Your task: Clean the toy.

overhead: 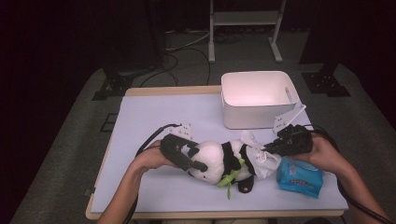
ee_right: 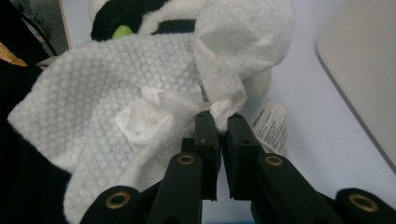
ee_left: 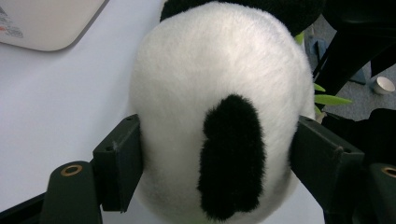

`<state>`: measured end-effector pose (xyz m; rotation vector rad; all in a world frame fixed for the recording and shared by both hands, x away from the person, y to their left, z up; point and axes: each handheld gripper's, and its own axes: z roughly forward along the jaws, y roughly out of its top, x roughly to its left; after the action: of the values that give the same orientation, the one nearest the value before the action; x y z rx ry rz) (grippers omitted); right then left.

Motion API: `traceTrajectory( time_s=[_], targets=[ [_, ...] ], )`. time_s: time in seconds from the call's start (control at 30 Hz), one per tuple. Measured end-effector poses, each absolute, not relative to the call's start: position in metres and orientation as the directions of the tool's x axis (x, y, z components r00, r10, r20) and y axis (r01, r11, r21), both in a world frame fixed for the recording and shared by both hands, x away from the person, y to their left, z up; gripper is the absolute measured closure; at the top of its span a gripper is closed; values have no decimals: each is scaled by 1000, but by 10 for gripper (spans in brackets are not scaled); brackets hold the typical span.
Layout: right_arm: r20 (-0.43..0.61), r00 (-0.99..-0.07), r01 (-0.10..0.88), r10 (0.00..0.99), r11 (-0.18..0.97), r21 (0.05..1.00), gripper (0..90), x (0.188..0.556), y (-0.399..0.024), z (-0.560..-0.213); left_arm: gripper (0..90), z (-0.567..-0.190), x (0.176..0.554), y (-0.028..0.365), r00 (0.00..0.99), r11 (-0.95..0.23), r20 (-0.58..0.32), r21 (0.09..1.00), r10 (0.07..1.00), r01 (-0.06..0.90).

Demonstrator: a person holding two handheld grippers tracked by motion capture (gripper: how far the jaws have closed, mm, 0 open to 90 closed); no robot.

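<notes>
While clamped wide on plush panda's head [ee_left: 219, 116], left gripper [overhead: 184, 156] steady; right gripper [overhead: 275, 148] pinched tight on white wet wipe [ee_right: 140, 112] draped over panda's body. Beside right gripper: blue wipes pack [overhead: 300, 177]; beyond it: white bin [overhead: 257, 100].

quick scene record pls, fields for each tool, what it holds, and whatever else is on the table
left tool: jaws clamped on either side of the panda plush's head
right tool: shut on a white wipe
panda plush: lying on its side on the table, head toward the left tool
white wipe: draped over the panda's lower body, one corner pinched
white bin: open top, at the far side of the table, nothing seen inside
blue wipes pack: flat on the table under the right hand
table: pale lilac surface
</notes>
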<state>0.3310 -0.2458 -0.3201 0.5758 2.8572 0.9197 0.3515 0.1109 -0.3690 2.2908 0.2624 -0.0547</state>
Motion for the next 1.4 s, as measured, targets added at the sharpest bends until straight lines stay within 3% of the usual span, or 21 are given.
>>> traceTrajectory(
  time_s=[0.57,0.93,1.4],
  targets=[
    [-5,-954,244,301,782,573,841,351,-186,-308,213,-372,353,112,970,-652,-157,719,186,241],
    [-16,-955,233,295,785,574,844,344,-188,-312,110,-368,359,100,956,-654,-208,697,206,293],
    [-10,-960,222,280,783,581,845,338,-185,-313,42,-367,363,83,951,-683,-239,662,197,308]
  ],
)
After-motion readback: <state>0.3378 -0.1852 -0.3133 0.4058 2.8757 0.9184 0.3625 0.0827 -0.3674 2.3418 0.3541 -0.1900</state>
